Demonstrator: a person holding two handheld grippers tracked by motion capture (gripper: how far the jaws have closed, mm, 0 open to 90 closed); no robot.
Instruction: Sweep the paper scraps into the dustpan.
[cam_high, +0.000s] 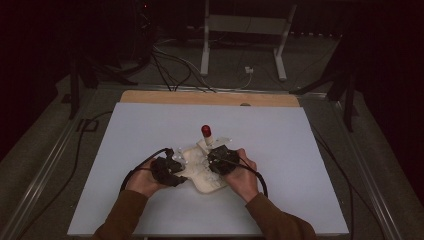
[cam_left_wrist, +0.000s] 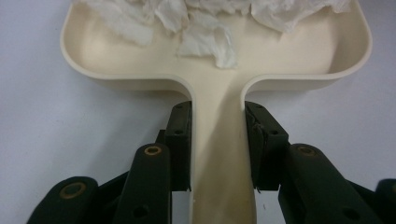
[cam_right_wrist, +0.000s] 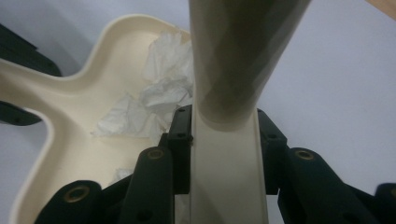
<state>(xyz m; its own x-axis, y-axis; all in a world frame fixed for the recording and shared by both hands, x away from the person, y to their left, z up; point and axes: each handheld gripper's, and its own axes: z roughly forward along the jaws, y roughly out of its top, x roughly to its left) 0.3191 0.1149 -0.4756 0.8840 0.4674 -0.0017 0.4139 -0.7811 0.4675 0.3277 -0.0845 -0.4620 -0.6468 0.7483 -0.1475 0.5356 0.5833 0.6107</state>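
Note:
A cream dustpan lies on the white table top and holds several crumpled white tissue scraps. My left gripper is shut on the dustpan's narrow handle, one jaw on each side. My right gripper is shut on a cream brush handle, which widens above the jaws. In the high view this handle ends in a red tip pointing away from me. There the left gripper and right gripper sit on either side of the dustpan. The right gripper view has the dustpan and tissue scraps just left of the brush.
The white table top has bare room around the hands, with a wooden strip along its far edge. Cables trail from both grippers. Beyond the table stand a white frame and floor cables.

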